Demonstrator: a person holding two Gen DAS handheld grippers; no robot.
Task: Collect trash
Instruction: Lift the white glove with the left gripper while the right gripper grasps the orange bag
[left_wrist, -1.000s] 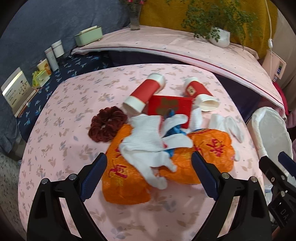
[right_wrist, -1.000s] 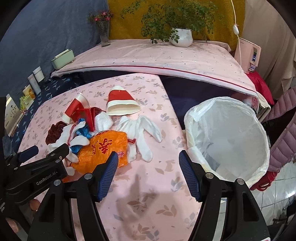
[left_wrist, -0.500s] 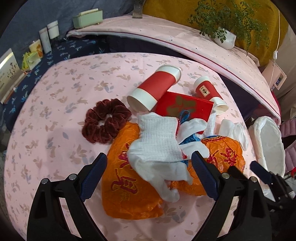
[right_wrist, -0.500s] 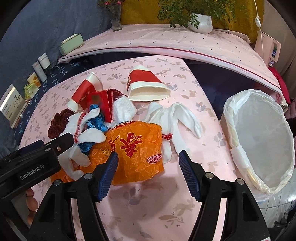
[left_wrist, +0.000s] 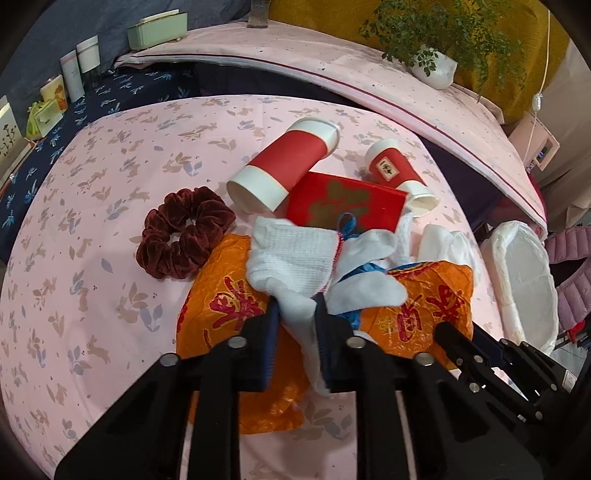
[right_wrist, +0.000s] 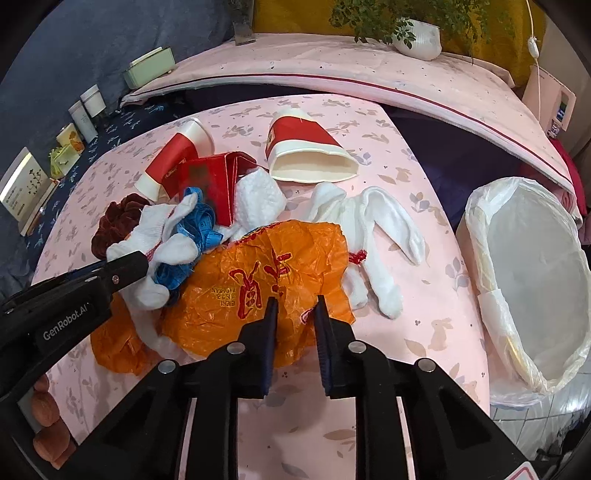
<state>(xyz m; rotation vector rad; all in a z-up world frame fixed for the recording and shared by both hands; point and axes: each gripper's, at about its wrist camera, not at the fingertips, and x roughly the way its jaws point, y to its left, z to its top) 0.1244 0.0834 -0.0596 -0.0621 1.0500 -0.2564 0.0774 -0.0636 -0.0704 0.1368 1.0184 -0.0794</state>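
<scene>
Left gripper (left_wrist: 295, 306) jaws just closed, clamped on the white knit glove (left_wrist: 291, 254); glove's long axis runs away from the tongs, cuff far, fingers toward the pads. Right gripper (right_wrist: 294, 308) jaws just closed, pinching the near edge of the orange plastic bag (right_wrist: 266, 273), which lies crumpled and spread crosswise ahead of it. Bag's underside and the blue tape measure (right_wrist: 192, 236) partly buried under gloves. Beyond the pile: two tipped red paper cups (left_wrist: 284, 162), red envelope (left_wrist: 343, 199), scrunchie (left_wrist: 181, 232). Lined trash bin (right_wrist: 524, 280) stands right of the right tongs, off the table edge (right_wrist: 476, 295); bare cloth between.
</scene>
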